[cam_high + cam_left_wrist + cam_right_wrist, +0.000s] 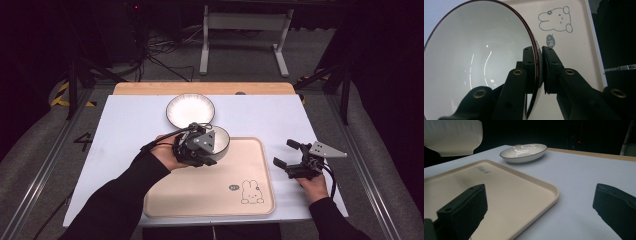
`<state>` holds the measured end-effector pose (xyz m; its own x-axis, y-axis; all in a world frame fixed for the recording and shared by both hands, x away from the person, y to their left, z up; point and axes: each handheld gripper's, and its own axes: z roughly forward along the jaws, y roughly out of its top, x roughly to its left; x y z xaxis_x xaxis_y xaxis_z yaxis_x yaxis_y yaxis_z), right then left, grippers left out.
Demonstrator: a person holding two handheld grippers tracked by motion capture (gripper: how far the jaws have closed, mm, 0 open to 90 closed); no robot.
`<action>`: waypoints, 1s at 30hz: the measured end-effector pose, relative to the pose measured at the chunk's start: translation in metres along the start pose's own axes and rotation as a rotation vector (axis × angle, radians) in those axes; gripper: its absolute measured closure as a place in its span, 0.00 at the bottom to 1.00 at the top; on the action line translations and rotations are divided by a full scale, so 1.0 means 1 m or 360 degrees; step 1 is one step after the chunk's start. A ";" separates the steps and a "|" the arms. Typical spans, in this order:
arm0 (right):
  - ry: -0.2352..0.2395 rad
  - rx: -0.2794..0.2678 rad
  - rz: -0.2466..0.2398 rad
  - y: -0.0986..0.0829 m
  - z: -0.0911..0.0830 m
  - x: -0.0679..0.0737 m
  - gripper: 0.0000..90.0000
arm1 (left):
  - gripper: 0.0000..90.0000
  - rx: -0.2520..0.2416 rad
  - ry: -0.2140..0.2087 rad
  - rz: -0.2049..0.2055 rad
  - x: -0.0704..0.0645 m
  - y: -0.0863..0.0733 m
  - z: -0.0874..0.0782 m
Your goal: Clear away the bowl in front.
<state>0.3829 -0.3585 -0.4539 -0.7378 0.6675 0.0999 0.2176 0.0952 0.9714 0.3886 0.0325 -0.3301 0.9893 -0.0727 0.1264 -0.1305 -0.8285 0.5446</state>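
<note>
The left gripper [212, 145] pinches the rim of a white bowl [221, 138], held above the far left corner of the beige tray [210, 190], with a shallow plate [190, 109] just beyond. The right gripper [286, 154] hovers wide open right of the tray. The left gripper view shows one jaw inside the bowl [474, 62], one outside.

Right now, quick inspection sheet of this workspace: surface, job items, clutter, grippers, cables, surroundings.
Surface: white table top, wooden strip along its far edge.
Job's things: bowl held above the beige tray, clear of it in the right gripper view; tray bears a rabbit drawing.
Clutter: shallow plate behind the tray.
Grippers: left gripper clamped on the bowl's rim; right gripper open, beside the tray.
Cables: one trails from each gripper; more on the floor beyond.
Surroundings: dark room, grey stand behind the table.
</note>
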 end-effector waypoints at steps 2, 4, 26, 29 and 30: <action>0.0000 0.0000 0.0000 0.000 0.000 0.000 0.00 | 0.91 0.0010 -0.0028 0.0006 0.000 0.000 0.005; 0.0001 0.0001 -0.0001 0.000 0.000 0.000 0.00 | 0.91 0.0023 -0.0046 0.0011 -0.001 0.000 0.009; 0.0006 -0.0001 0.0002 0.000 0.000 0.000 0.00 | 0.91 0.0193 -0.0200 0.0021 -0.004 -0.002 0.046; 0.0006 0.0000 0.0001 0.000 0.000 0.000 0.00 | 0.91 0.0213 -0.0208 0.0010 -0.004 -0.003 0.050; 0.0006 0.0001 0.0000 0.000 0.000 0.000 0.00 | 0.91 0.0219 -0.0209 -0.0011 -0.005 -0.004 0.051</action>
<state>0.3829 -0.3587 -0.4538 -0.7404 0.6646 0.1008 0.2181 0.0957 0.9712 0.3878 0.0079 -0.3752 0.9914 -0.1309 0.0090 -0.1223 -0.8966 0.4256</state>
